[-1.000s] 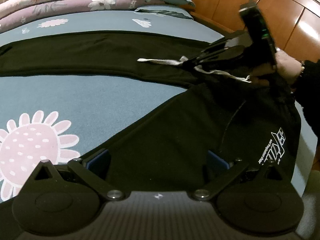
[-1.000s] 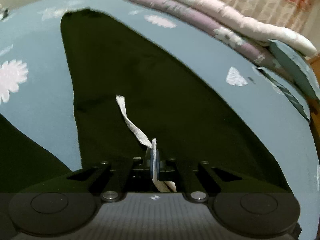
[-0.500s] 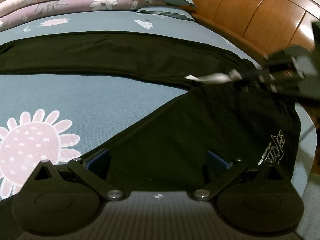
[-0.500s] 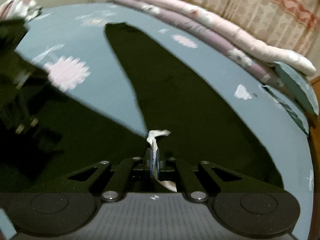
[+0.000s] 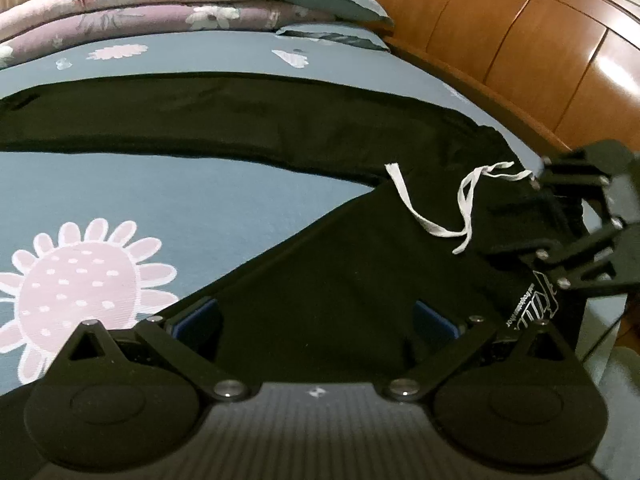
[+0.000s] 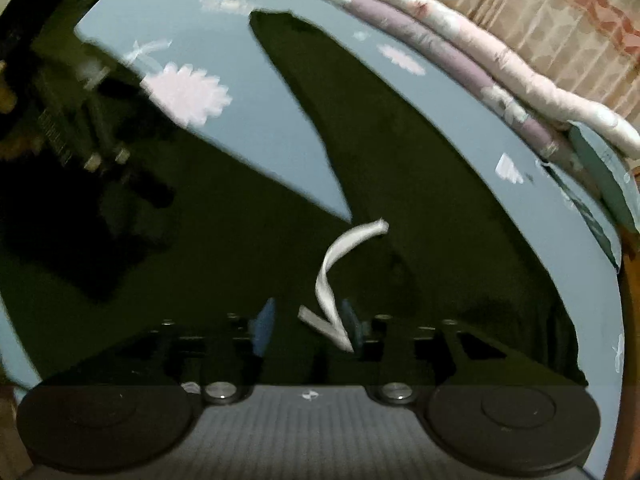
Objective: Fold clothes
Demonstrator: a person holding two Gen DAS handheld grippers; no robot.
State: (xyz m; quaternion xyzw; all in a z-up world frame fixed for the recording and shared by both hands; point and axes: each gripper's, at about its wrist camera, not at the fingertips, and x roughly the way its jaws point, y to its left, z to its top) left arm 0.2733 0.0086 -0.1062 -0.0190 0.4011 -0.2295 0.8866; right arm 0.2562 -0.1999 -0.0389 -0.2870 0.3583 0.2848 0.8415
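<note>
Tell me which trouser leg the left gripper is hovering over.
The near leg, running diagonally between the open left gripper fingers. The far leg lies stretched across the bed by the folded quilts.

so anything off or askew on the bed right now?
Only the white drawstring: it lies loose and kinked across the black pants near the waistband instead of tucked in. The pants lie flat, legs spread in a V on the blue sheet.
</note>
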